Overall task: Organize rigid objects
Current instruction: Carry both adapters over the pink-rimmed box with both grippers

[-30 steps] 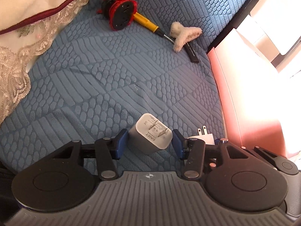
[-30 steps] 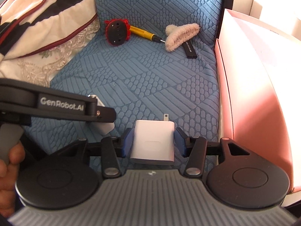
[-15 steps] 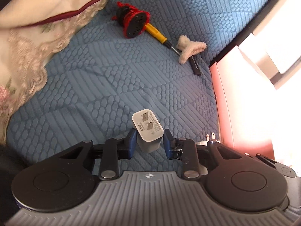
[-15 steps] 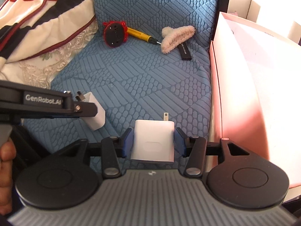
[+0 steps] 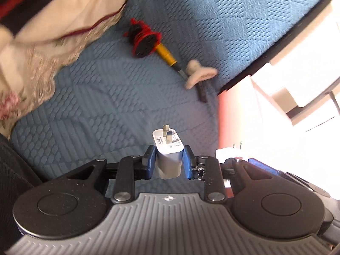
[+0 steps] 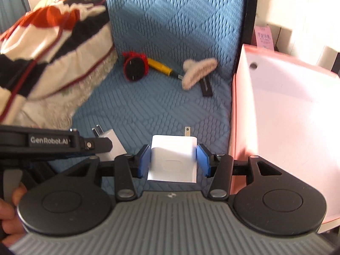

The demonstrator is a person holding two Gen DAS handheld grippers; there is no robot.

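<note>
My left gripper (image 5: 169, 162) is shut on a small white plug charger (image 5: 168, 155), prongs pointing forward, held above the blue quilted cushion (image 5: 106, 97). My right gripper (image 6: 173, 159) is shut on a larger flat white charger (image 6: 173, 159), one prong showing at its far edge. The small charger (image 6: 110, 141) and the left gripper's arm also show at the left of the right wrist view. The larger charger (image 5: 228, 152) peeks in at the right of the left wrist view.
A red-and-black spool (image 6: 135, 67), a yellow-handled screwdriver (image 6: 160, 67), a fluffy beige clip (image 6: 198, 72) and a black strip (image 6: 206, 86) lie at the cushion's back. A pink open box (image 6: 286, 110) stands on the right. A patterned blanket (image 6: 46, 63) is on the left.
My left gripper closed on the small charger and lifted it off the cushion. My right gripper rose too with its charger; both views now sit higher and further back.
</note>
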